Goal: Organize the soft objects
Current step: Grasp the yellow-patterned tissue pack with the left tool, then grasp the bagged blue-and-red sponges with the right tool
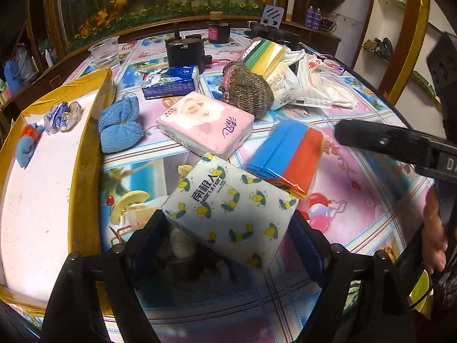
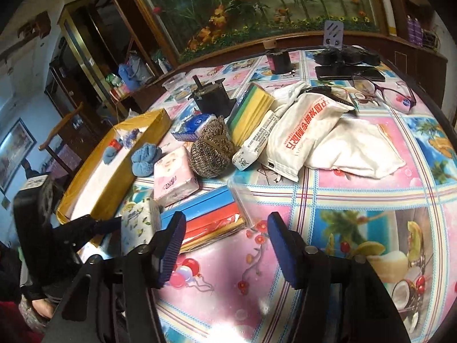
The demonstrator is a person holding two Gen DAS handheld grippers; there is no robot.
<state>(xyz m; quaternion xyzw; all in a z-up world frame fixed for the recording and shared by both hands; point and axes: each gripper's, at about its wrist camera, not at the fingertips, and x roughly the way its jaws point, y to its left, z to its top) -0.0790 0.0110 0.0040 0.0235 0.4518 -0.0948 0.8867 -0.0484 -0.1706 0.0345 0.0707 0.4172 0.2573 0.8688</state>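
The left tongs (image 1: 228, 228) grip a white, lemon-printed tissue pack (image 1: 228, 211) above the patterned worktop (image 2: 357, 200), beside a gold-taped cardboard tray (image 1: 85, 148). The right tongs (image 2: 225, 245) hang empty, jaws spread, over the cloth by a blue-and-red plastic-wrapped packet (image 2: 211, 217). A pink tissue pack (image 1: 205, 125) lies beyond.

"Nanjiren" (seemingly) on tissue pack (image 1: 228, 214)

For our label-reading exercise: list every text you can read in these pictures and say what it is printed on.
"Nanjiren" and "南极人": lemon-print tissue pack.
Red Chinese characters, upside down, not surely readable: white cloth bag.
Purple script, unreadable: pink tissue pack.
Small print, too blurred: white pack.
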